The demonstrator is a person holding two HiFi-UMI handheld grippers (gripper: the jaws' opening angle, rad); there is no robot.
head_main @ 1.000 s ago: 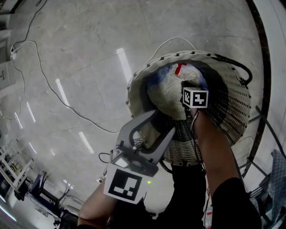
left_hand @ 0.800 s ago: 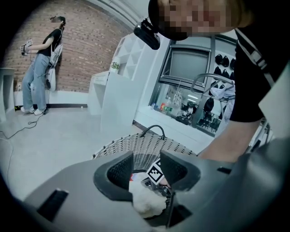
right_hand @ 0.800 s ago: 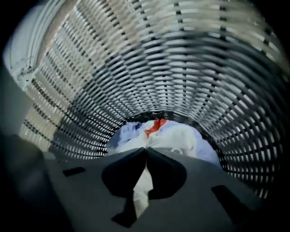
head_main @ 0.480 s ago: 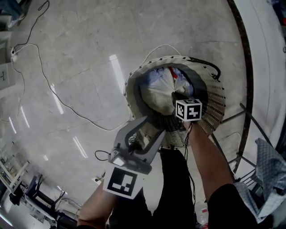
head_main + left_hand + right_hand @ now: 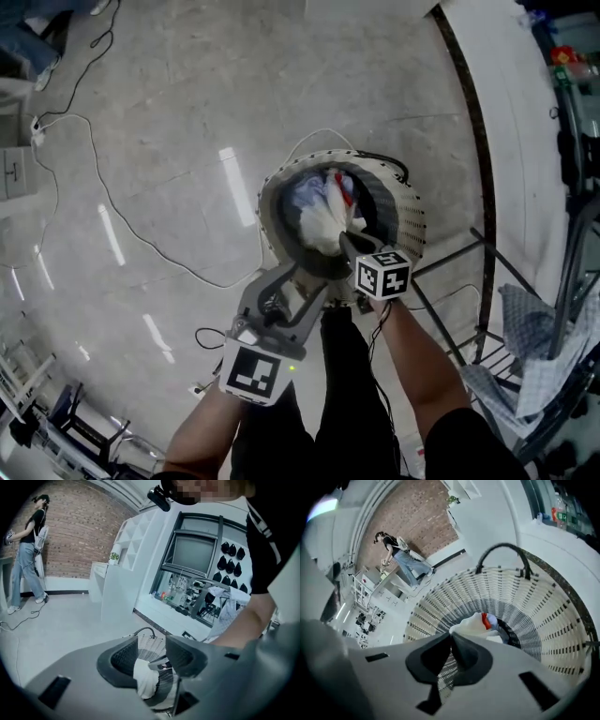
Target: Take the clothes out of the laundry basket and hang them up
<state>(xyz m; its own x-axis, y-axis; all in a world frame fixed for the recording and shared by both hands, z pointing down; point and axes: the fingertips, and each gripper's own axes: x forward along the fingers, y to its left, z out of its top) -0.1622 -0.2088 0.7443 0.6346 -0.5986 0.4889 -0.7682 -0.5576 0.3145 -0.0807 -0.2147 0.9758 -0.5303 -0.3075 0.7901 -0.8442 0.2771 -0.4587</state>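
Lifting noted: white garment (image 5: 322, 225), clamped in the closed right gripper (image 5: 348, 243), has been drawn higher above the laundry basket (image 5: 410, 223) than a second ago, its tail still inside; left gripper (image 5: 307, 279), jaws parted and empty, raised over the basket's near rim. Hanging judged next.

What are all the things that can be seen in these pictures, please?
laundry basket: one, white woven, on the floor, centre.
white garment: one, red trim, partly out of the basket.
blue clothes: count unclear, in the basket.
cable: one, light, on the floor, left.
drying rack: one, dark, right, bearing checked cloths.
bystander: one, dark top, blue jeans, by the brick wall.
left gripper: one, grey, open, empty, over the basket.
right gripper: one, grey, shut on white garment.
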